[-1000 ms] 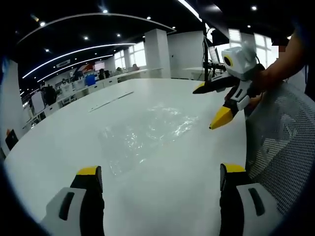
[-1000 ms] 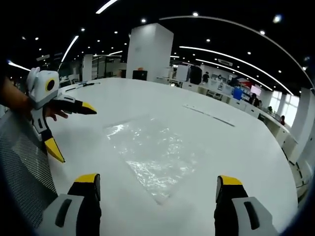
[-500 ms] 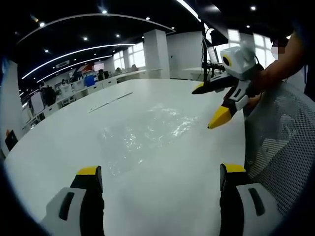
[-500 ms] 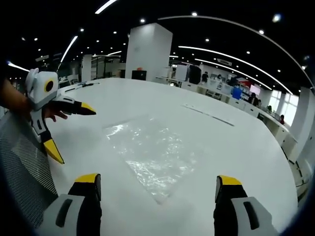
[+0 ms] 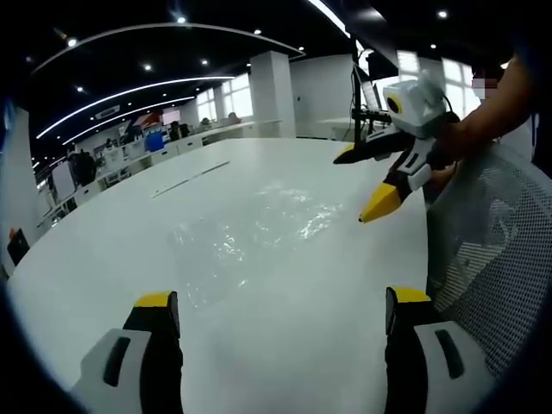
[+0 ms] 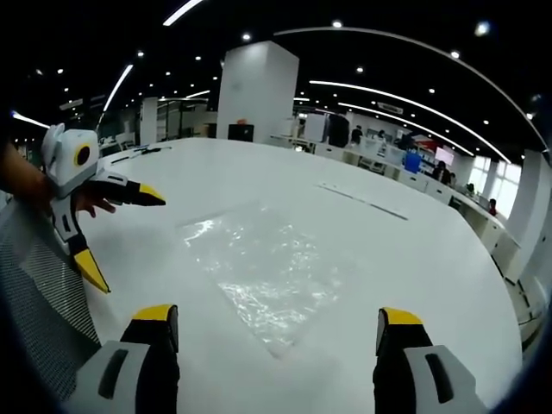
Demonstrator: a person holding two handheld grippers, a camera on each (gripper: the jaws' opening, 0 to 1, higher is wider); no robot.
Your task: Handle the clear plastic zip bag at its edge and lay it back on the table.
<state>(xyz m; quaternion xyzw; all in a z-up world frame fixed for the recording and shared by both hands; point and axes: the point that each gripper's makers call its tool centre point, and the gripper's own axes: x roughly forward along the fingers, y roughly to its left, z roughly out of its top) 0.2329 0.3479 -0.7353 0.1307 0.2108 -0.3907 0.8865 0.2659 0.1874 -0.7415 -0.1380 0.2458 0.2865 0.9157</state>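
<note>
Zip bag (image 5: 250, 237) flat on table (image 5: 103, 250), mid-surface. L gripper (image 5: 280, 315) near table edge, bag ahead of its jaws, apart. R gripper (image 5: 366, 185) hovers just beside bag's right edge. Mesh chair back (image 5: 492, 259) at right, beside table. Pillar (image 6: 259, 90) behind table.

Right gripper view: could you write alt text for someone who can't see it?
A clear plastic bag lies flat on a big white table in an open office. The right gripper is open in the foreground, its yellow-tipped jaws wide apart short of the bag; the left gripper, also open, hovers at the left.
</note>
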